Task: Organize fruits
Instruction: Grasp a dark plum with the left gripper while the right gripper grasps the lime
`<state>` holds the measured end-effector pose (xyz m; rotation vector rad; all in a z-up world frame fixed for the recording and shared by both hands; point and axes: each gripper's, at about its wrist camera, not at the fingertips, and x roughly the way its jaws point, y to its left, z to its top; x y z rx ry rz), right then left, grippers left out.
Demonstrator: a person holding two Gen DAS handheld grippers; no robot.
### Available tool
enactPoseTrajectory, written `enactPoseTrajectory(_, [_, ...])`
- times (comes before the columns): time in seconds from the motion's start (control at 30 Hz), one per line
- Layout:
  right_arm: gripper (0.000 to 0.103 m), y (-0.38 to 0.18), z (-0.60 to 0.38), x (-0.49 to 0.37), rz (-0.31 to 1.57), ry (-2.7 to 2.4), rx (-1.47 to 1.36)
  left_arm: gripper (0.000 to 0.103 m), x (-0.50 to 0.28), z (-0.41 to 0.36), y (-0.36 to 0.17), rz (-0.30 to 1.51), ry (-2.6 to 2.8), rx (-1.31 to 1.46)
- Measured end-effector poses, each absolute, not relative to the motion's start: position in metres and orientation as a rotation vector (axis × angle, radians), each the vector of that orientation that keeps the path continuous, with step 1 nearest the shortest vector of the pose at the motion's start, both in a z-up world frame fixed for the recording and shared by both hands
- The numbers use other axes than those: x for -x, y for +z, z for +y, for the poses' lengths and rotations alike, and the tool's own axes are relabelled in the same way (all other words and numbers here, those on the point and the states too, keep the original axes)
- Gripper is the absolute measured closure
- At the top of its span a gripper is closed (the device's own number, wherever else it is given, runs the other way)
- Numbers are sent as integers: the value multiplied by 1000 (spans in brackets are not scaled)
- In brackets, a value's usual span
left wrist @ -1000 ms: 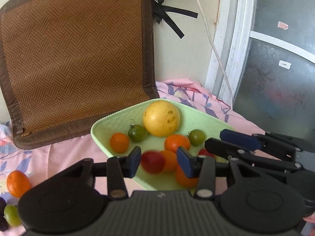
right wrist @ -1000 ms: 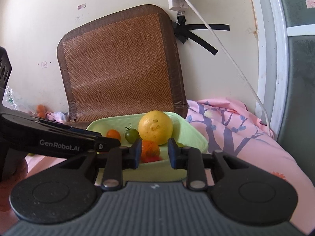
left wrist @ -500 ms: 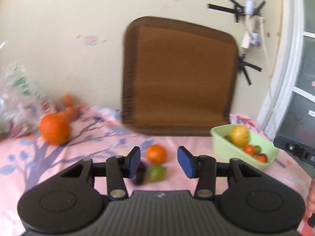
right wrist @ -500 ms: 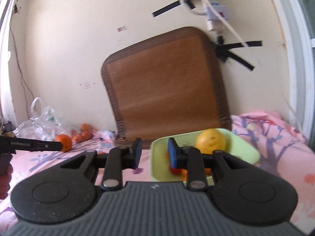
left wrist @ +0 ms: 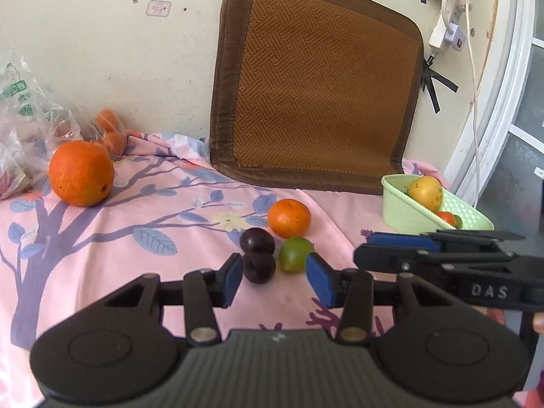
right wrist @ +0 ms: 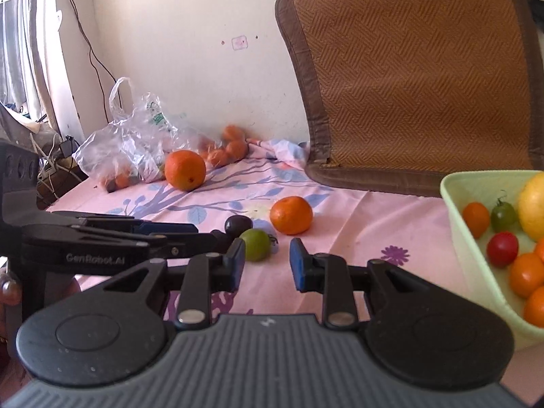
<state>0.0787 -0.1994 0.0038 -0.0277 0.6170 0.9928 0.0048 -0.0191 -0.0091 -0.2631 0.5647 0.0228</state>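
A pale green perforated plastic basket [right wrist: 455,210] at the right edge of the right wrist view already holds a large yellow round fruit [right wrist: 533,204], a small red tomato [right wrist: 502,248], a green tomato [right wrist: 503,217] and several small orange fruits [right wrist: 476,219]. In the left wrist view the same basket [left wrist: 404,210] sits at middle right, at the foot of a brown woven mat [left wrist: 316,85] leaning on the wall.

Much is left on the pink flower-printed cloth [left wrist: 136,224] over the table. At frame centre in the left view lie a small orange mandarin [left wrist: 289,218], two dark purple plums, one [left wrist: 257,242] just behind the other [left wrist: 259,268], and a light green round fruit [left wrist: 295,254] beside them. A large orange [left wrist: 81,172] rests at middle left, well apart from the basket, and more small orange fruits [left wrist: 108,129] lie by a clear plastic bag [left wrist: 23,115] at the wall. By my judgement the sorting is partly done, with this central cluster next.

The left claw [left wrist: 274,278] stands part open and empty; the nearer plum and the green fruit lie just beyond its blue pads [left wrist: 233,277], and I cannot tell whether the left pad touches the plum. The right claw [right wrist: 267,265] is narrowly parted and holds nothing; the green fruit [right wrist: 255,244] lies just ahead of its left pad.
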Motion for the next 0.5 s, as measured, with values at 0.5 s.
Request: enactPoseTrajectory(0.5, [72,-14,-168,-99,753,1014,-17,61,-8,-22,-12,588,34,162])
